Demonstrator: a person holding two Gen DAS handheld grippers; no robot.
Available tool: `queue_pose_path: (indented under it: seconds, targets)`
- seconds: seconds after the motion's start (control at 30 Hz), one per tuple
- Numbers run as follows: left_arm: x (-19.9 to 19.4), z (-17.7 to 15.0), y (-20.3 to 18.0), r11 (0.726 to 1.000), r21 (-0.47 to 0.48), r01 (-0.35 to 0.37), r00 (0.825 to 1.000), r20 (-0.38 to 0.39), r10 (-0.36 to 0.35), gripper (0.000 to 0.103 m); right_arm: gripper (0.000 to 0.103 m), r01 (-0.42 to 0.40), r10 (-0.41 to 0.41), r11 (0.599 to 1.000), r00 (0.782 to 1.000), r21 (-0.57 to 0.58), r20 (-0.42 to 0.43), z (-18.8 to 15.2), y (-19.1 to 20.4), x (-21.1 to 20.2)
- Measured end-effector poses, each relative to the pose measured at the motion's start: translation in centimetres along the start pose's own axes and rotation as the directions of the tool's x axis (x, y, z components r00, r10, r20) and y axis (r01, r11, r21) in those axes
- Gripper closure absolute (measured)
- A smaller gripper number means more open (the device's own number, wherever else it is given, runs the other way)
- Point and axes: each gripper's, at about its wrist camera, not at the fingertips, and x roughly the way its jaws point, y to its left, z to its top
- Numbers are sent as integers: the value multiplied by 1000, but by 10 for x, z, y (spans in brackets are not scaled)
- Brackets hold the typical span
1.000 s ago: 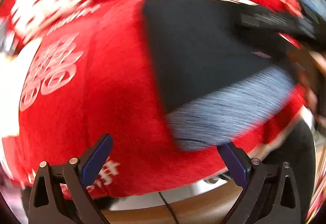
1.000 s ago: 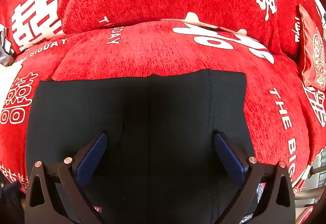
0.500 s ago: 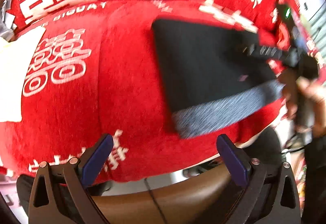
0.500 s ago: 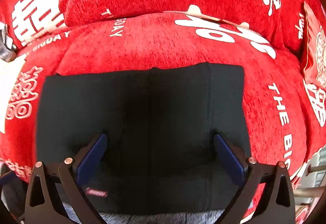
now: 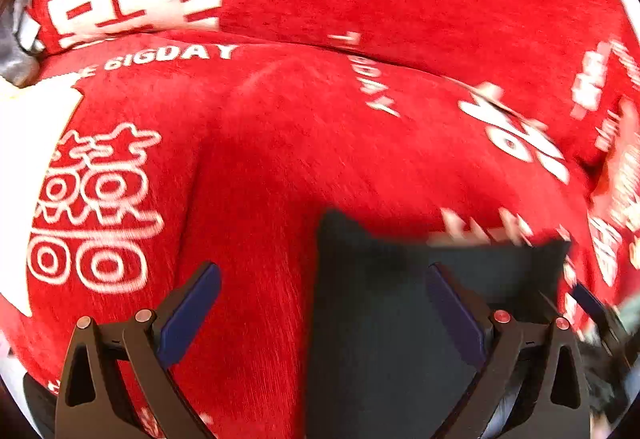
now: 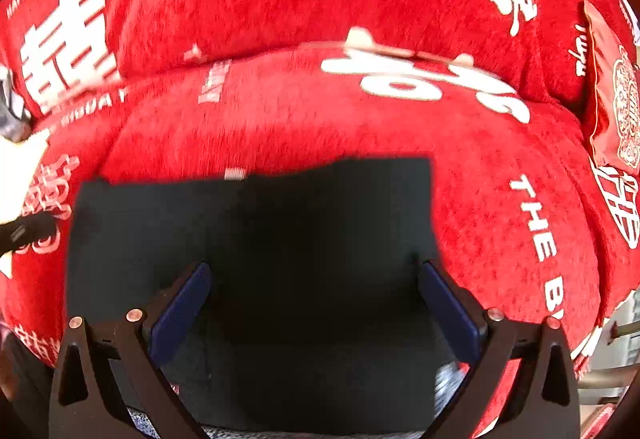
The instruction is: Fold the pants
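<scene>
Since half a second ago the left gripper (image 5: 324, 313) has swung across toward the folded black pants (image 6: 256, 259), so that the garment now fills the lower right of its view instead of lying far off to the right, and the grey strip along the near edge has dropped out of that view. The right gripper (image 6: 314, 303) has stayed over the pants, though the garment's far edge now looks uneven, higher toward the right corner.

The red plush sofa cover with white lettering and double-happiness signs (image 6: 300, 119) spreads under everything. The pants lie flat on its seat cushion as a dark, roughly rectangular block, with red cloth showing beyond their far, left and right edges. In the right wrist view a grey heathered strip (image 6: 444, 379) peeks out at the near edge of the pants, by the right finger.

A white patch of cloth (image 5: 28, 167) lies far to the left of the pants, at the cover's edge. A red cushion with a pale round pattern (image 6: 616, 99) stands beyond the pants' right side, against the backrest.

Both tools are spread wide and grip nothing. The left gripper straddles the left edge of the pants (image 5: 380, 319): one blue pad over red cloth, the other over black. The right gripper hangs with both blue pads over the black fabric.
</scene>
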Motion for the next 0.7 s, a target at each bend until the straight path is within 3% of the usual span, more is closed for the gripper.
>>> queue_pose_path:
  seconds: [0.07,0.13,0.23,0.3,0.43,0.63,0.7]
  targets:
    - [25,9,1,997,-21,-69,996,-61,68,1,0,-10,10,1000,1000,-3,13,11,-1,4]
    - [43,8,5,996,-39,-79,989,-130,74,0,0,-39,39,999,999,-12,2,19,0,16]
    - [37,3,10,999,-40,-31,994,-103,26,0,0,-87,82,996,991,-37,-106,15,1,47]
    - [20,-4,20,998,-57,12,996,-82,-17,1,0,-89,85,993,995,-72,-60,10,-2,38]
    - [-10,-35,34,988,-33,153,984,-83,-156,1,0,-92,92,996,996,0,24,-13,-45,1]
    - [-8,-80,11,973,100,208,971,-142,-193,1,0,-70,69,982,998,174,12,-53,-120,-19]
    - [0,-88,-3,966,147,211,970,-153,-189,1,0,-123,128,973,992,197,-17,-61,-125,-15]
